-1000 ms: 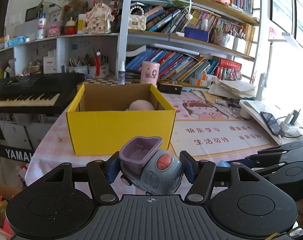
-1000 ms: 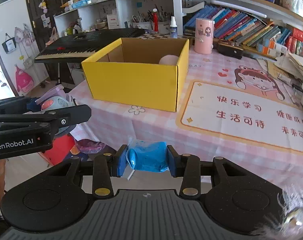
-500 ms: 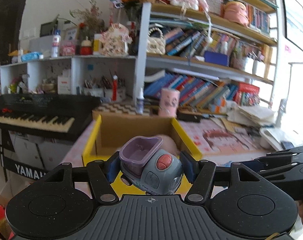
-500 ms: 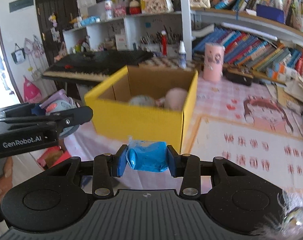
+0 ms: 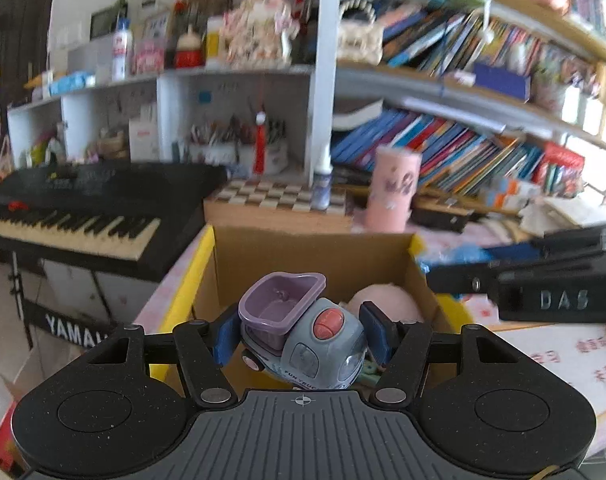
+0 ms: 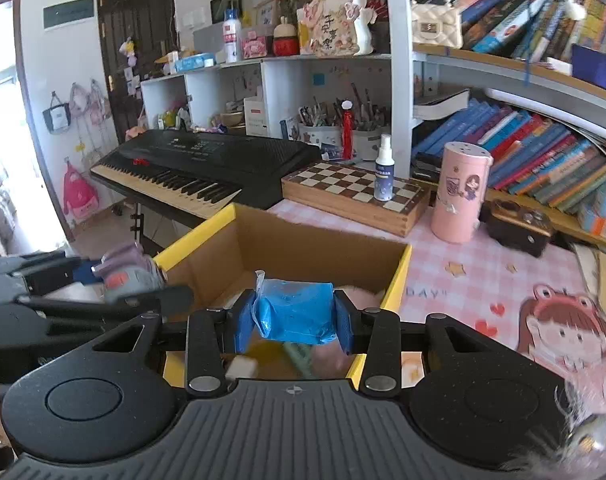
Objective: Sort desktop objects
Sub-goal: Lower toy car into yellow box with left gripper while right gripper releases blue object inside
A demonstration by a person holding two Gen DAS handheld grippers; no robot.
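Note:
My left gripper (image 5: 301, 334) is shut on a grey toy truck (image 5: 303, 336) with a purple bucket and holds it above the open yellow cardboard box (image 5: 191, 284). My right gripper (image 6: 295, 322) is shut on a blue packet (image 6: 295, 312) and holds it over the same box (image 6: 399, 276). A pink round object (image 5: 383, 300) lies inside the box, with other small items under the blue packet that I cannot make out. The left gripper with the truck (image 6: 127, 276) shows at the left of the right wrist view. The right gripper body (image 5: 543, 280) shows at the right of the left wrist view.
A black keyboard (image 6: 199, 164) stands left of the table. Behind the box are a wooden chessboard (image 6: 355, 196), a spray bottle (image 6: 384, 174), a pink canister (image 6: 461, 198) and a dark case (image 6: 519, 226). Bookshelves (image 6: 543, 152) fill the back. A cartoon mat (image 6: 563, 328) lies right.
Both grippers have risen and moved forward with their loads, from in front of the box to above its opening. The box interior now lies below both.

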